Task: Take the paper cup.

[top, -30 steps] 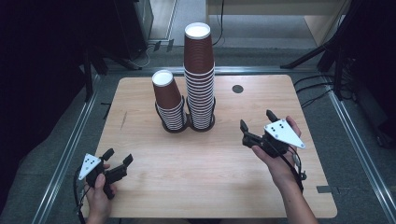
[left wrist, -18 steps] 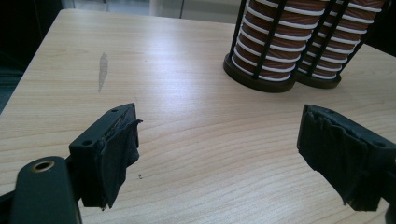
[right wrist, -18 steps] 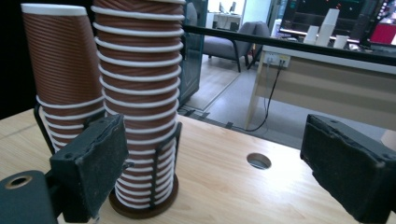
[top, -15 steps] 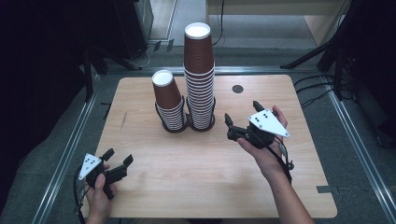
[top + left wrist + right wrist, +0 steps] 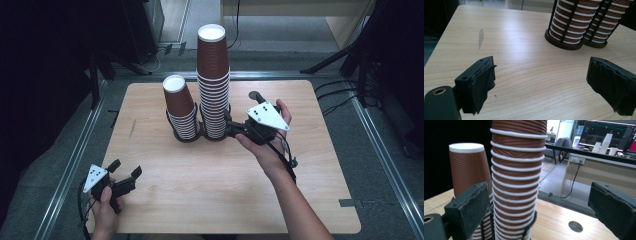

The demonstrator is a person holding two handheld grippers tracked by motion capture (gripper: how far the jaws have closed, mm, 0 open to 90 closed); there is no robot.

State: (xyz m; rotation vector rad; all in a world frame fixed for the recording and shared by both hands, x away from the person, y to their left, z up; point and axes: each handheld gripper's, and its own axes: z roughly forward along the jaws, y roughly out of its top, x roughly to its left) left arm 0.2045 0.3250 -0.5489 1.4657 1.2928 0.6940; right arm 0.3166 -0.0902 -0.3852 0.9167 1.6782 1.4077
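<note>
Right gripper view: tall cup stack [image 5: 517,177] beside left jaw (untouched).

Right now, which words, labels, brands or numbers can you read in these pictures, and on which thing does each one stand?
None can be read.
Tall stack of brown cups: plain ribbed walls, no print.
Short stack: no print.
Far monitor: coloured marks, too small and blurred to read.

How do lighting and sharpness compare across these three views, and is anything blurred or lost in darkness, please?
High view: the table is evenly lit and sharp, while the floor at left falls into near black. Left gripper view: the wood grain is crisp, but the tongs' pads are soft at close range. Right gripper view: the tall cup stack is fairly sharp, the left background black, and the screen at top right glows.
</note>
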